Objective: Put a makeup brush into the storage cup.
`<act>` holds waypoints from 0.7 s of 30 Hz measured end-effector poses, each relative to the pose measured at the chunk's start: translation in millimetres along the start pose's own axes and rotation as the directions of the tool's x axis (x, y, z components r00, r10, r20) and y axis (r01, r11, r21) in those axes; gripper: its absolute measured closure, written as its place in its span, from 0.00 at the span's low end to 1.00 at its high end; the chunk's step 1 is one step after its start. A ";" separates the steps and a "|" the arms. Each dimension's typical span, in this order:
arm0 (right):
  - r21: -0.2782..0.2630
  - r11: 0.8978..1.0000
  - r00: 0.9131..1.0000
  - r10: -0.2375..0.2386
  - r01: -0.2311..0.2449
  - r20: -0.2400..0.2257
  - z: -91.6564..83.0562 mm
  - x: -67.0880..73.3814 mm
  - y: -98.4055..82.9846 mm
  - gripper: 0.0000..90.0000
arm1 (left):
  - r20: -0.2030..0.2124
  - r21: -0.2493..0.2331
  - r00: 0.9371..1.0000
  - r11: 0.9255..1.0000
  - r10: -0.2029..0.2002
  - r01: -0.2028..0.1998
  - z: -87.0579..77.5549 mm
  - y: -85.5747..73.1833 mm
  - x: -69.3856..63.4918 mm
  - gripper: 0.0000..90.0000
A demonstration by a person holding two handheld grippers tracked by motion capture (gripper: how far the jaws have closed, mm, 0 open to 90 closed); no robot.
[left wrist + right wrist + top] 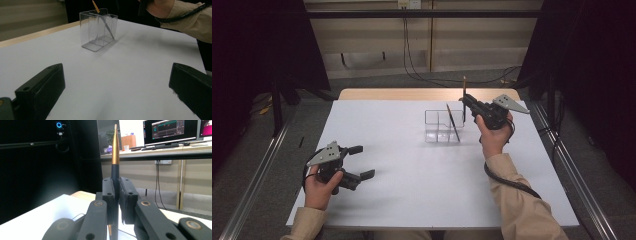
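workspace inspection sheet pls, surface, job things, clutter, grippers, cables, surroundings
surface: white table top, wooden strip along the far edge.
job's things: clear divided holder upright on the table, one pen leaning inside it; a second pen held upright beside the holder.
clutter: nothing seen.
grippers: left gripper open, low over the near left of the table, holding nothing; right gripper shut on the second pen.
cables: black cable trails from the right gripper along the sleeve; more cables on the floor behind the table.
surroundings: dark curtains at both sides, monitors on a desk beyond.
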State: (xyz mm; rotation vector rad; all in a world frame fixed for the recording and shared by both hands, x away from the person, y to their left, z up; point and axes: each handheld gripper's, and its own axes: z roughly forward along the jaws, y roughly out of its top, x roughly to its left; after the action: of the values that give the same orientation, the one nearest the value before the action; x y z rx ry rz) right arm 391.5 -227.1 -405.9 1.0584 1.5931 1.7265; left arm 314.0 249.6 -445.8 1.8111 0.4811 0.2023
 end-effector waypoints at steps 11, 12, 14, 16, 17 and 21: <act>0.007 1.000 1.000 -0.006 0.006 -0.012 5.5 1.1 -3.7 0.93 | 0.004 0.001 1.000 1.000 -0.004 0.004 0.9 -0.5 -0.2 0.00; 0.008 1.000 1.000 -0.007 0.007 -0.013 6.1 1.0 -4.1 0.93 | 0.005 0.001 1.000 1.000 -0.004 0.004 1.0 -0.4 -0.2 0.00; 0.007 1.000 1.000 0.002 -0.001 -0.021 7.0 0.9 -4.8 0.93 | 0.006 -0.001 1.000 1.000 -0.006 0.006 1.1 -0.2 -0.4 0.00; 0.008 1.000 1.000 0.003 -0.003 -0.022 8.3 0.9 -5.1 0.93 | 0.006 -0.004 1.000 1.000 -0.004 0.004 0.7 0.0 -0.2 0.00; 0.009 1.000 1.000 0.000 0.001 -0.022 8.8 1.0 -5.0 0.93 | 0.005 -0.004 1.000 1.000 -0.003 0.003 0.5 0.0 -0.1 0.00; 0.015 1.000 1.000 -0.014 0.015 -0.023 10.7 2.1 -4.8 0.93 | 0.005 -0.005 1.000 1.000 -0.005 0.005 0.1 0.1 -0.3 0.00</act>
State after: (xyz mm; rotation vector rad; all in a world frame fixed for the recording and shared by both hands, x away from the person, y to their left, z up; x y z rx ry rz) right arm 398.9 -218.9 -410.4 1.0352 1.6265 1.7256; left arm 313.8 249.4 -445.7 1.8052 0.4807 0.1953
